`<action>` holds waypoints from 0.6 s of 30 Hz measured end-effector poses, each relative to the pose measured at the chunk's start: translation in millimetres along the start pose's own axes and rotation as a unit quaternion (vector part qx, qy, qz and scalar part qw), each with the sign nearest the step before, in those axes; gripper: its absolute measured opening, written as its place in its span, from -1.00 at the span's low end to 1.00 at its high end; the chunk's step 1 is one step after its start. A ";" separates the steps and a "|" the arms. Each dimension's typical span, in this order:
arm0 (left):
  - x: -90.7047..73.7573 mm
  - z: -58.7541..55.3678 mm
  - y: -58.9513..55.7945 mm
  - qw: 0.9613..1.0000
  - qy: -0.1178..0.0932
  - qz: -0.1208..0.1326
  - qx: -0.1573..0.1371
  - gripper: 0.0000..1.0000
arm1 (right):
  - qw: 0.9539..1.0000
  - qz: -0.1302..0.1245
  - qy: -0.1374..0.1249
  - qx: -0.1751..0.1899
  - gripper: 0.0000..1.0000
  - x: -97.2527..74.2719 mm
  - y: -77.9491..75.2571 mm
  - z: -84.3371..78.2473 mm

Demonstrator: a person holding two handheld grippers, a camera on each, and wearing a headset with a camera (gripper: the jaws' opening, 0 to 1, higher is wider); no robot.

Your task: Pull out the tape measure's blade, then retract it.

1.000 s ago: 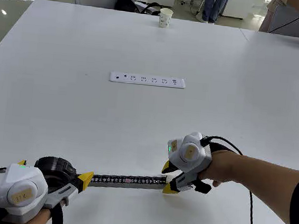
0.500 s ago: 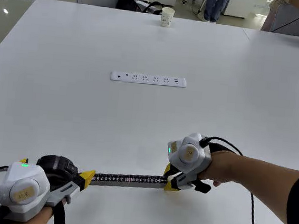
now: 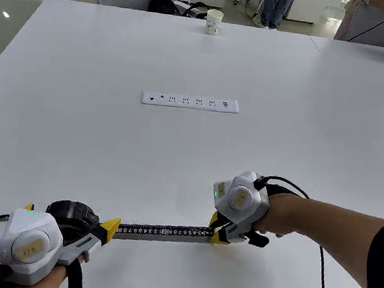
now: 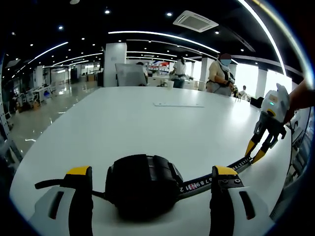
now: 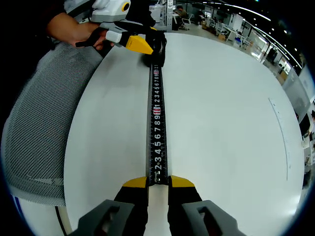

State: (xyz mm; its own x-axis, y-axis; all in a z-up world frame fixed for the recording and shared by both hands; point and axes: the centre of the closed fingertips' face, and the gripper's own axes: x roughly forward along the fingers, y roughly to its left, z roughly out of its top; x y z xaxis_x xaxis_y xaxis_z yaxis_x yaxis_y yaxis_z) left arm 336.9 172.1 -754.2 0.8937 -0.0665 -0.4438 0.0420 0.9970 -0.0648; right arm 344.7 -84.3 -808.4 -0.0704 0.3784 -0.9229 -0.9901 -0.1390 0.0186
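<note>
Tape measure (image 3: 73, 215): in the head view its black case lies on the white table (image 3: 302, 127), well apart from the power strip (image 3: 190, 101), on that strip's near side and off toward its left end. The blade (image 3: 163, 232) runs flat from the case, roughly parallel to the power strip. The left gripper (image 3: 69, 219) straddles the case. The right gripper (image 3: 215, 231) sits at the blade's far end. A paper cup (image 3: 214, 21) stands beyond the power strip.

In the left gripper view, the yellow-tipped jaws stand spread, one on each side of the case, with a gap showing on both sides.

In the right gripper view, the jaws are pinched together on the blade's tip.
</note>
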 end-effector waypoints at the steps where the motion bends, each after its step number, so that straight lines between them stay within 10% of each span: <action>1: 0.2 -0.3 0.2 1.000 0.001 0.000 0.000 0.95 | 1.000 -0.001 0.003 0.002 -0.79 0.2 -0.1 -0.2; 18: 8.4 -6.4 7.2 1.000 0.006 0.004 0.009 0.70 | 0.999 -0.007 0.034 0.028 -0.77 2.0 -1.8 0.5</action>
State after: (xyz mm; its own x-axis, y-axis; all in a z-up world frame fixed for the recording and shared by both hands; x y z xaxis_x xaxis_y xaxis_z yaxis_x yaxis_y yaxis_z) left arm 341.9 178.4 -764.1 0.8885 -0.0587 -0.4551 0.0425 0.9981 -0.0457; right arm 346.3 -82.8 -810.1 -0.0490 0.3165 -0.9473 -0.9964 -0.0810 0.0245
